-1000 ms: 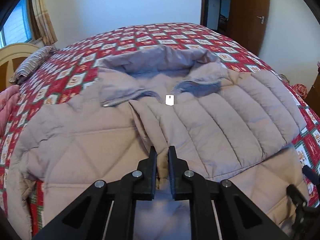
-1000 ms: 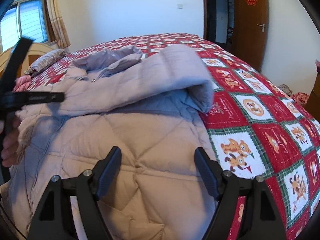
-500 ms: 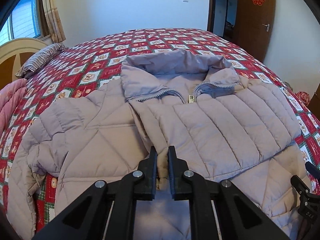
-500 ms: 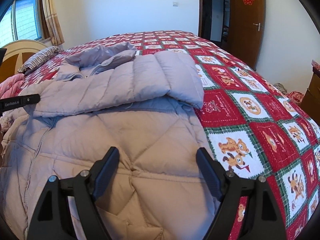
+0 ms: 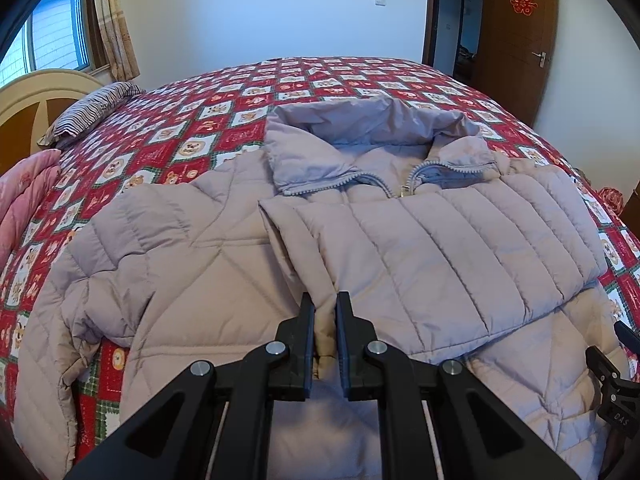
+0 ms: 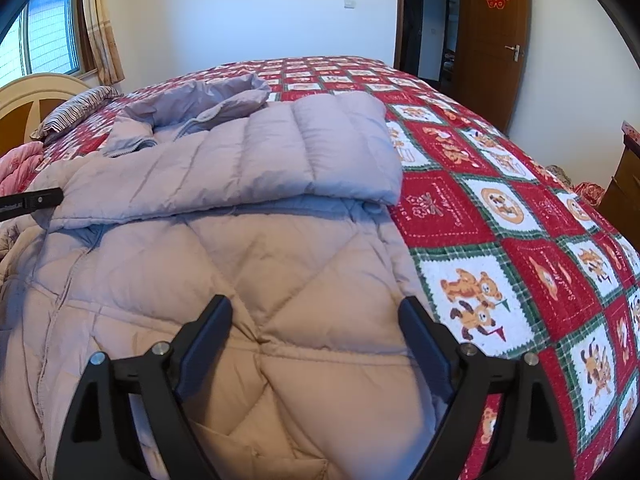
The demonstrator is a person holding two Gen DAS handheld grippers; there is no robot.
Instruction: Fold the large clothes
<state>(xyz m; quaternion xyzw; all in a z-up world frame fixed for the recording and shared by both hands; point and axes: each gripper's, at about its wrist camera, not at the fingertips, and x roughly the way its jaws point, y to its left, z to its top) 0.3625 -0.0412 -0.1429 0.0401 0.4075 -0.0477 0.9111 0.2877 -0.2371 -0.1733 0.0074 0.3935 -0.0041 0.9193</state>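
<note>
Since the earlier frames, the folded sleeve point(image 5: 460, 248) had settled flatter across the chest of the puffer jacket point(image 5: 192, 280), and the left wrist view had drawn back slightly, showing more of the collar point(image 5: 360, 128). The left gripper point(image 5: 325, 320) had its fingers point(image 5: 306, 332) pressed together, pinching the cuff end of the sleeve near the jacket's middle. The right gripper point(image 6: 316, 320) hung above the jacket's lower right panel with its fingers point(image 6: 212, 320) spread wide, holding nothing. The jacket lay face up on the bed point(image 6: 500, 208), spread over the red patchwork quilt point(image 5: 192, 128), zip partly open at the neck. A striped pillow point(image 5: 92, 108) lay by the headboard point(image 5: 36, 96).
</note>
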